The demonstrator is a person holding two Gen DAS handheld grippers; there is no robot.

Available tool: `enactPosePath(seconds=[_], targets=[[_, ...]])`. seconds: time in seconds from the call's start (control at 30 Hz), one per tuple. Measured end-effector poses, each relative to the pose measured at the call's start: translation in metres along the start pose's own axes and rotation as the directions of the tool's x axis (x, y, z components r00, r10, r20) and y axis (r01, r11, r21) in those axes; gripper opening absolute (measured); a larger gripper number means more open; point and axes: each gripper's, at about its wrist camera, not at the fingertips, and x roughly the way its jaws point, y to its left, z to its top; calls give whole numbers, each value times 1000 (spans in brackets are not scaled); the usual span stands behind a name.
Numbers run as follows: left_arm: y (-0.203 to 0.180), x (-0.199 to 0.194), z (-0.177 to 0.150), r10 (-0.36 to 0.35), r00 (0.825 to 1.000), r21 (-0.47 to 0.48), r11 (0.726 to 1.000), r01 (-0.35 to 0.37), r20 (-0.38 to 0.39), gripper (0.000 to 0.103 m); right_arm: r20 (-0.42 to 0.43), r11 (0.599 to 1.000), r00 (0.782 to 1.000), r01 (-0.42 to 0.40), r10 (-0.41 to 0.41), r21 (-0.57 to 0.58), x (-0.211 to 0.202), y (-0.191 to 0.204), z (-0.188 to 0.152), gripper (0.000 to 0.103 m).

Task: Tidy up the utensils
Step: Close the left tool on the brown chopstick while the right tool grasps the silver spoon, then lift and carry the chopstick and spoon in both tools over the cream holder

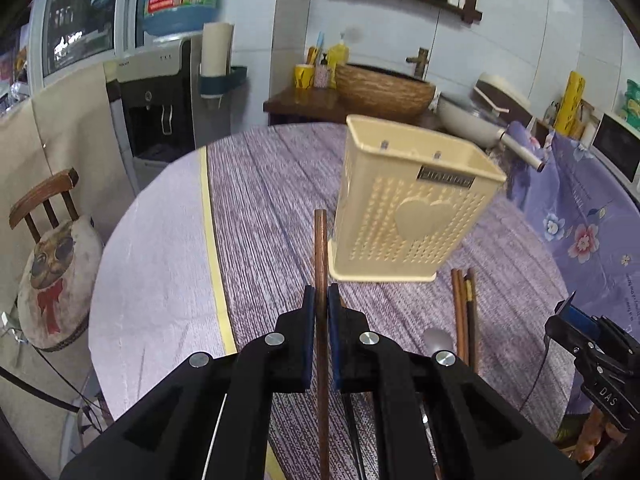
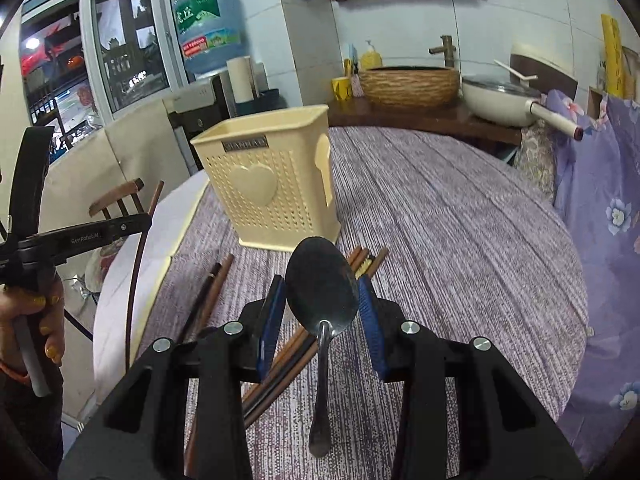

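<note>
Gripping a single brown chopstick [image 1: 321,264], the left gripper [image 1: 321,300] has its blue-padded fingers pressed together on the stick, which runs lengthwise between them and pokes out past the fingertips. Ahead of it stands a cream plastic utensil holder [image 1: 404,208], a perforated rectangular box with a raised heart on its front, upright on a round table [image 1: 256,200] covered in a purple striped cloth. The holder's open top shows nothing inside from this angle. Just in front of the holder, a small bundle of loose chopsticks [image 1: 464,304] lies flat on the cloth.

From the right wrist view, the right gripper [image 2: 322,300] is clamped on the bowl of a metal spoon [image 2: 322,284]; each pad presses against one edge of the bowl, and the handle hangs down toward the camera. Below it more chopsticks lie on the cloth, one pair [image 2: 208,296] off to the left and another group beneath the spoon. At the far left edge, a hand [image 2: 36,320] holds the left gripper's handle, with its chopstick angled upward.

Behind the table are a wooden chair [image 1: 44,200], a water dispenser [image 1: 156,92] and a woven basin [image 2: 410,84].
</note>
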Motion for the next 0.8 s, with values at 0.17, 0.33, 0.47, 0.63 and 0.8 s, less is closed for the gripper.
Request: enactPosePath(seconds=[0.17, 0.33, 0.47, 0.63, 0.8], targets=[[2, -18, 4, -10, 998, -8, 1000, 11, 55, 7, 22, 1000, 1000, -16, 17, -15, -12, 5, 7, 38], [5, -35, 5, -15, 994, -21, 1000, 18, 109, 7, 25, 999, 999, -35, 35, -15, -17, 8, 8, 37], [7, -46, 6, -16, 989, -28, 999, 21, 147, 7, 42, 999, 998, -44, 45, -14, -23, 8, 9, 37], [7, -54, 5, -27, 985, -26, 999, 32, 172, 7, 52, 998, 997, -52, 54, -28, -25, 11, 9, 37], [9, -59, 8, -34, 981, -38, 998, 41, 189, 7, 70, 997, 995, -64, 66, -35, -29, 13, 12, 37]])
